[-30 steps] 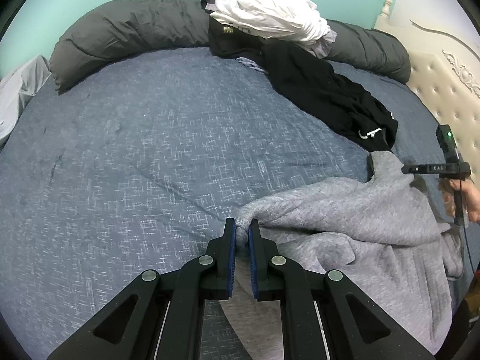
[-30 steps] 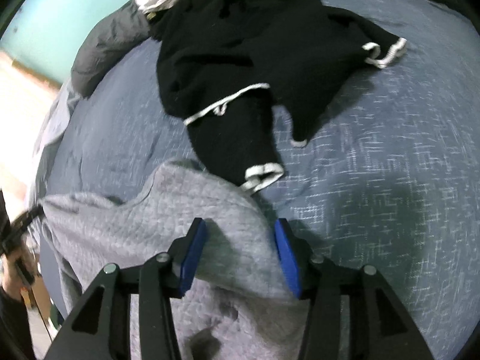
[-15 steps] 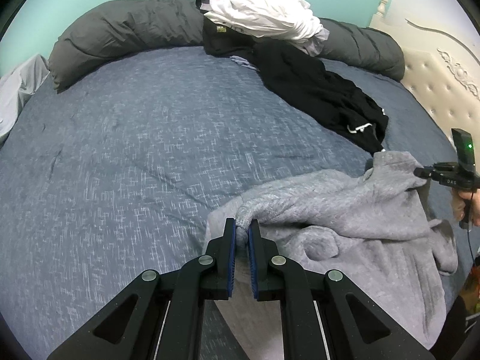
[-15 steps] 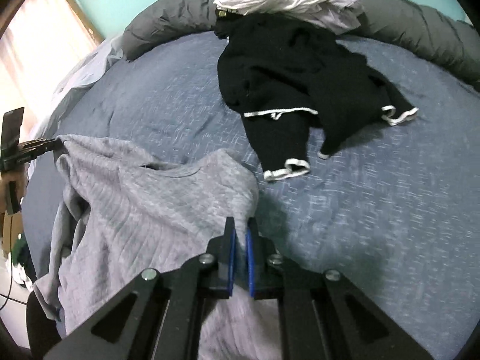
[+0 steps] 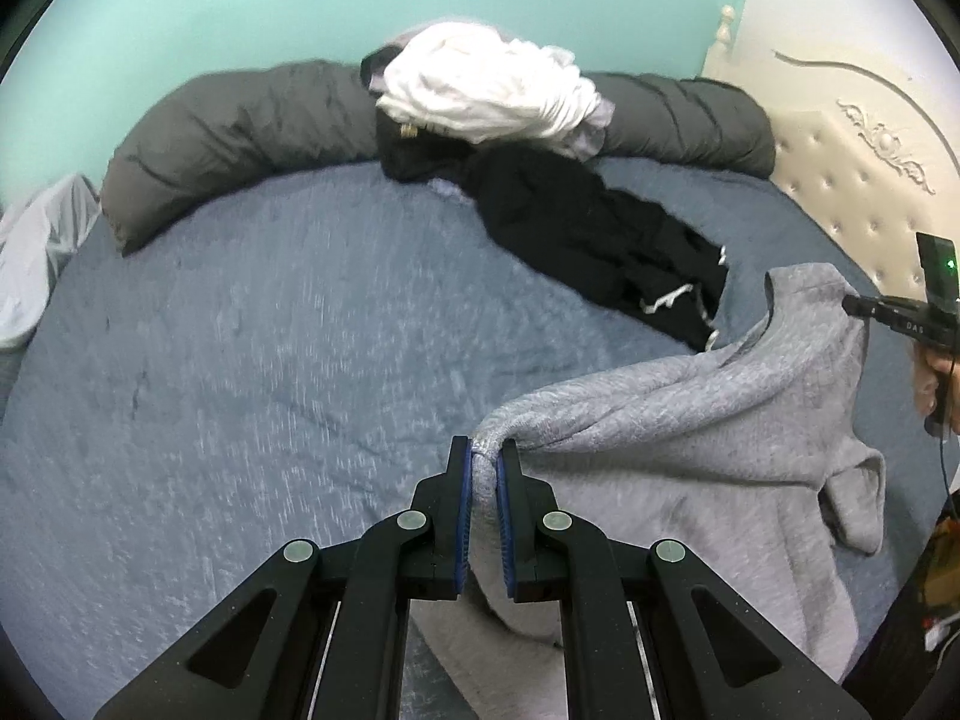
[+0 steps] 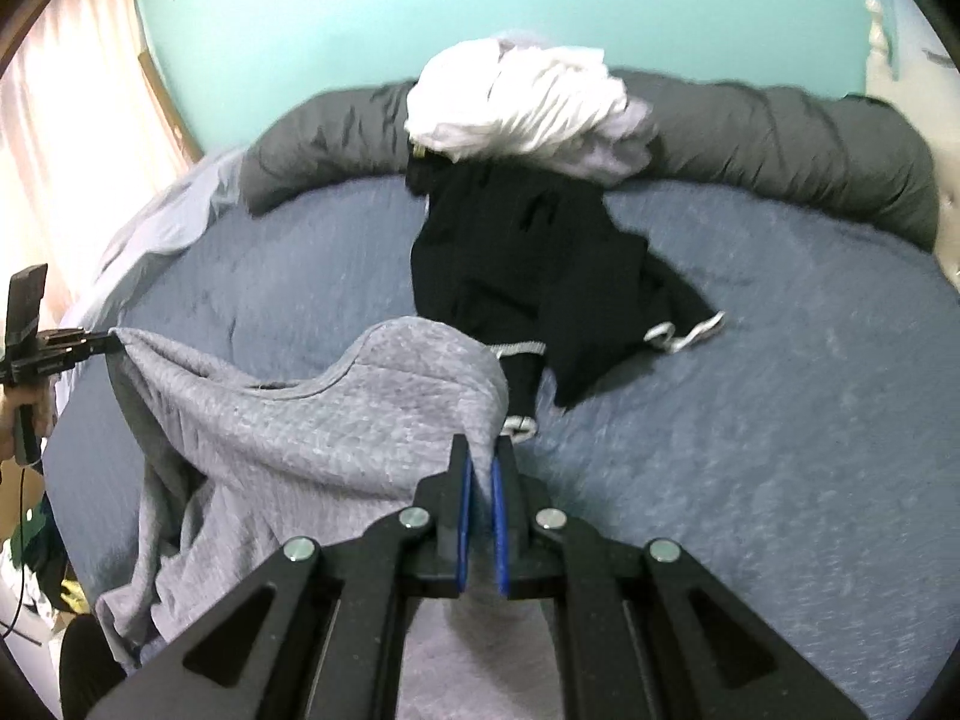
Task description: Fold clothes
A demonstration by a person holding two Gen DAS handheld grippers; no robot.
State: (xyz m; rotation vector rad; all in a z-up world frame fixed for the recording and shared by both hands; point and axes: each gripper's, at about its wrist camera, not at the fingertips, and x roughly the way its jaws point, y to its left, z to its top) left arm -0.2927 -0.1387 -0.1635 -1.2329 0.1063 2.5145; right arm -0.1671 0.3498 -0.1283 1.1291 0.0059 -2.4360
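we're in a home bedroom: a blue-covered bed (image 5: 252, 360), a tufted cream headboard (image 5: 858, 180), a rolled grey duvet (image 5: 240, 138), mint walls (image 5: 300, 0).

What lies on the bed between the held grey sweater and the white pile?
The black garment lies between grey sweater and white pile; right wrist view.
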